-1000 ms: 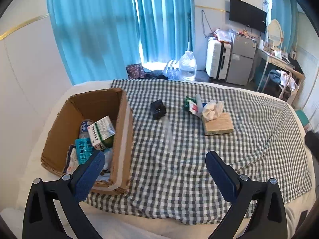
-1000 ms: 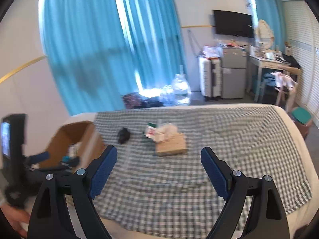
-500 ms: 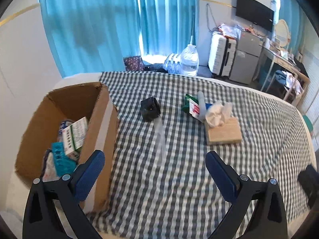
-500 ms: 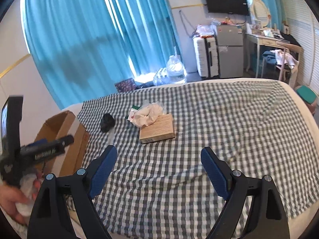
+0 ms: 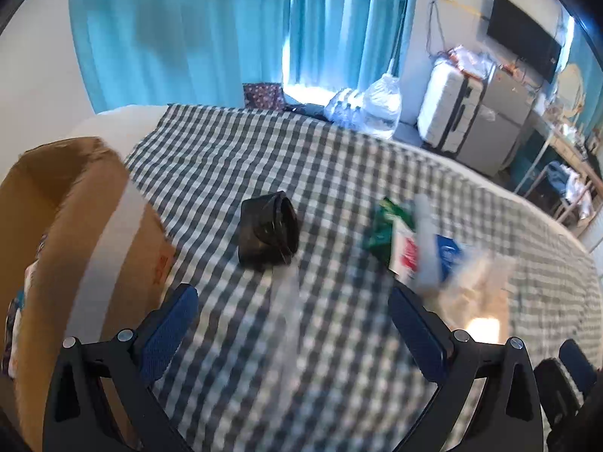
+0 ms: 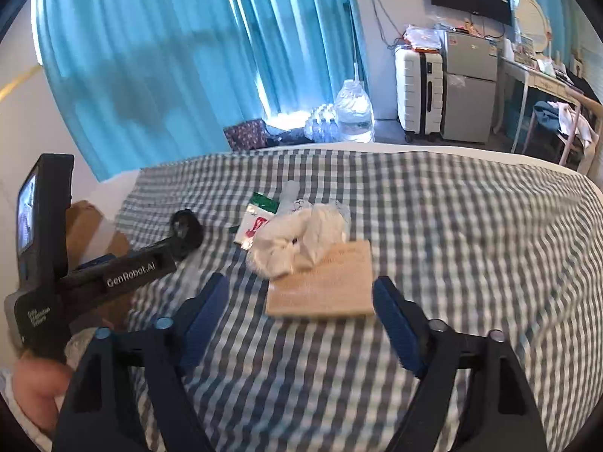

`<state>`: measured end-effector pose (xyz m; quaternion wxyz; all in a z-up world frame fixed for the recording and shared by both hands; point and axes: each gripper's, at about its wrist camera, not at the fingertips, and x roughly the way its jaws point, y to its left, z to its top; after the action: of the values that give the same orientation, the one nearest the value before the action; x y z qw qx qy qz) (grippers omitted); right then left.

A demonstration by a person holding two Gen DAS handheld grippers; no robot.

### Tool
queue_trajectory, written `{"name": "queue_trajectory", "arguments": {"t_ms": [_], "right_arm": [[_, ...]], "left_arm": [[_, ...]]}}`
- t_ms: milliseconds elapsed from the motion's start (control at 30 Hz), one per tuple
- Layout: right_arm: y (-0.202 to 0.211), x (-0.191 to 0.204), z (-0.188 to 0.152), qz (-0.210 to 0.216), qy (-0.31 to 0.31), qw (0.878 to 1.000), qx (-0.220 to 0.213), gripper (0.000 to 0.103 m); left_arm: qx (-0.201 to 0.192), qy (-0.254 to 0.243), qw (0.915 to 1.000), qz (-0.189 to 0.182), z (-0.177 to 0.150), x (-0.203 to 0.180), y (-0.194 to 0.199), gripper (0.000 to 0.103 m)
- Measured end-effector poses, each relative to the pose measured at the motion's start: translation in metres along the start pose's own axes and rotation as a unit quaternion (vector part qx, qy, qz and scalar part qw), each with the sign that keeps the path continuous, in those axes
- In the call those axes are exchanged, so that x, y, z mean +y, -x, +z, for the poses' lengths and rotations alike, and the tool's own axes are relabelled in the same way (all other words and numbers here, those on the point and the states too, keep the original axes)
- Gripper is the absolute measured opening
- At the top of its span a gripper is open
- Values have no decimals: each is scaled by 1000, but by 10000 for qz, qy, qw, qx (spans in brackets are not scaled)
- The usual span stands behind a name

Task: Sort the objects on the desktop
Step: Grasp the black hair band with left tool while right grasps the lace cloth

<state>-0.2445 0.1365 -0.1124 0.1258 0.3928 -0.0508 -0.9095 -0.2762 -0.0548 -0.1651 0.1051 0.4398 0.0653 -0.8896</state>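
The left gripper is wide open and holds nothing. It hangs low over the checked cloth, and it points at the black pouch that lies just ahead of it. I think the pouch is the next thing to pick up, so the gripper is open to let the pouch fit between its two blue pads. Just left of the pouch stands the cardboard box. A few small things already lie in it, but they are hard to make out here. The box sits close by, probably so each thing only has a short trip. The right gripper is wide open and empty too. It hangs just in front of the flat brown pad. A crumpled white tissue rests on the far edge of that pad. Behind the tissue lie a red, white and green packet and a clear tube, all bunched up together. These things still wait on the cloth to be sorted. The left view is blurry, so small things near it are hard to tell.
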Motion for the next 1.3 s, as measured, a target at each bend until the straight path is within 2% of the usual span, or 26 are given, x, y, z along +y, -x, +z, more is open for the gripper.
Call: {"name": "queue_trajectory", "arguments": {"t_ms": [100,200,333,367,400,433,467,500,533,567,600,700,733,767,867,933,967,1033,1200,1300], "right_arm": [[-35,1,10,84,-191,9997,149,77],[-68,2,16,-14,-236,9992,335,77],[-94,10,17,-272,59,9985,482,77],[-98,10,18,-262,70,9983,511,67],[-104,8,18,-237,56,9981,564,43],[-107,7,17,-211,55,9977,642,28],[-108,6,17,-125,67,9973,727,16],[-108,4,19,-47,67,9969,784,16],[-106,5,19,-46,73,9969,782,16],[-102,4,19,-52,81,9971,754,15],[-97,4,19,-47,73,9975,695,15],[-77,-1,20,56,-18,9982,593,14],[-72,-3,22,90,-41,9985,548,14],[-65,-3,23,119,-66,9986,519,14],[-38,-5,23,323,-205,9984,408,12],[-23,-3,26,364,-215,9986,320,12],[-15,-2,26,372,-203,9987,280,12],[5,-2,25,411,-258,9986,212,12],[52,0,21,474,-233,9986,12,12],[71,-1,12,492,-197,9986,-75,12]], "left_arm": [[73,-19,9999,156,8,4,-25,103],[115,12,9994,341,14,11,-46,103],[245,248,9990,280,20,26,-69,103],[243,272,9989,284,22,28,-74,103],[245,264,9989,285,23,30,-77,103],[246,234,9990,285,24,30,-81,103],[244,200,9992,239,25,30,-83,98],[201,208,9994,198,24,30,-83,90],[190,229,9993,217,24,31,-83,58],[263,184,9992,238,24,30,-84,42],[305,81,9990,319,24,27,-83,42],[201,-80,9995,250,24,21,-67,42],[157,-70,9996,245,25,21,-60,37],[105,-67,9997,201,26,21,-51,15],[17,-65,10000,39,29,17,-24,14],[-99,-113,9999,-83,28,16,-4,5],[-123,-189,9996,-156,27,14,6,4],[-200,-327,9988,-294,23,8,22,3],[-233,-503,9979,-342,4,4,54,3],[-129,-555,9975,-429,-10,5,59,4]]}}
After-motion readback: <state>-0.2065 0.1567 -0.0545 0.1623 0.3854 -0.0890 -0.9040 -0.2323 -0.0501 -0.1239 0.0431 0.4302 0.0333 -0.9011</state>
